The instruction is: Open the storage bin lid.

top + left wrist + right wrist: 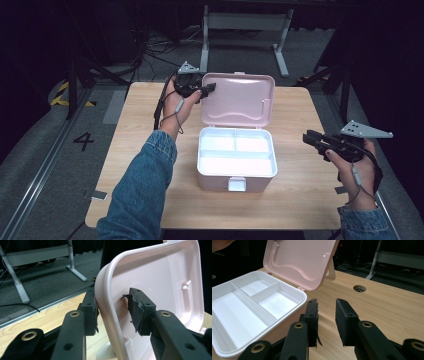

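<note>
A pink box (215, 181) stands in the middle of the table, its lid (240, 97) raised upright at the back. Inside lies a white tray (235, 165) with three empty compartments. My left gripper (210, 89) is at the lid's left edge. In the left gripper view the lid's rim (107, 290) passes between the jaws of that gripper (113, 307), with a gap showing on the inner side, so it stands open. My right gripper (307, 137) hovers right of the box, open and empty (327, 320), with the tray (237, 312) to its left.
The wooden table (300, 200) has bare room on both sides of the box and a round hole (359, 288) near its far edge. A white latch (236, 184) sits on the box's front. A grey desk frame (245, 22) stands on the floor behind.
</note>
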### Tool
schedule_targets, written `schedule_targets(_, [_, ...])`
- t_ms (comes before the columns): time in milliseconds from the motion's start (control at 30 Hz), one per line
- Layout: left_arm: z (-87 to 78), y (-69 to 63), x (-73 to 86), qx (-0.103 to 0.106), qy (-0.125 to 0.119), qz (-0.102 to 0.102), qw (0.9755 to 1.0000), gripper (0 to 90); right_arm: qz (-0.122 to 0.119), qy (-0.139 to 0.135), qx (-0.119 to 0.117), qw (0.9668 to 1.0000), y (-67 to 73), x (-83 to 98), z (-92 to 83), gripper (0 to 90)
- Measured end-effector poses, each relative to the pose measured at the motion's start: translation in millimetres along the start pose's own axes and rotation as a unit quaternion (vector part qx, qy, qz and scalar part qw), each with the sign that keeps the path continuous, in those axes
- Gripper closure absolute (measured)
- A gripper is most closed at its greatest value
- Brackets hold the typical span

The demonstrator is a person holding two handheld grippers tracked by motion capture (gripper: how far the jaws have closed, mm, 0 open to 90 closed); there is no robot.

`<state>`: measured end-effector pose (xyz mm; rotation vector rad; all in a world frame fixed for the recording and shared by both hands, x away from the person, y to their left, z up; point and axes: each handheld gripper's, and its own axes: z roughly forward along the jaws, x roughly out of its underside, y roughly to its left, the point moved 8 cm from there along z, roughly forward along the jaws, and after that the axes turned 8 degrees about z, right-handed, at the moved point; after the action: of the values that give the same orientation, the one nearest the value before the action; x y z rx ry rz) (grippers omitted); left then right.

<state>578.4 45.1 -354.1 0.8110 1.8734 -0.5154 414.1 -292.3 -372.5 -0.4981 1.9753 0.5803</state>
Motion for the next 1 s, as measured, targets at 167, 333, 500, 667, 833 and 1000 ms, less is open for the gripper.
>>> schedule_targets(167, [6.8,4.2,4.5,-0.002,0.004,-0.008,1.0,60.3,0.002,0.003,-0.001,1.0,-1.1,0.9,0.5,72.4])
schedule_targets(333, [10.2,8.3,9.1,-0.005,0.015,-0.01,0.9998,60.7,0.004,0.005,-0.001,1.0,-1.6,1.7,1.2,72.3])
schedule_targets(500, [15.2,12.7,14.3,-0.002,0.022,-0.018,0.9996,61.5,0.005,0.007,-0.003,1.0,-2.3,2.9,2.0,72.3])
schedule_targets(667, [19.9,16.1,18.5,-0.001,0.029,-0.029,0.9992,62.0,0.005,0.003,-0.005,1.0,-0.9,1.5,1.2,71.1])
schedule_targets(833, [25.4,19.2,23.3,0.001,0.037,-0.034,0.9987,61.7,0.007,0.001,-0.006,1.0,-1.2,1.7,1.1,70.8])
schedule_targets(1000, [31.2,21.7,29.9,0.006,0.048,-0.044,0.9979,60.7,0.01,0.003,-0.006,0.9999,-2.0,2.6,1.3,70.5])
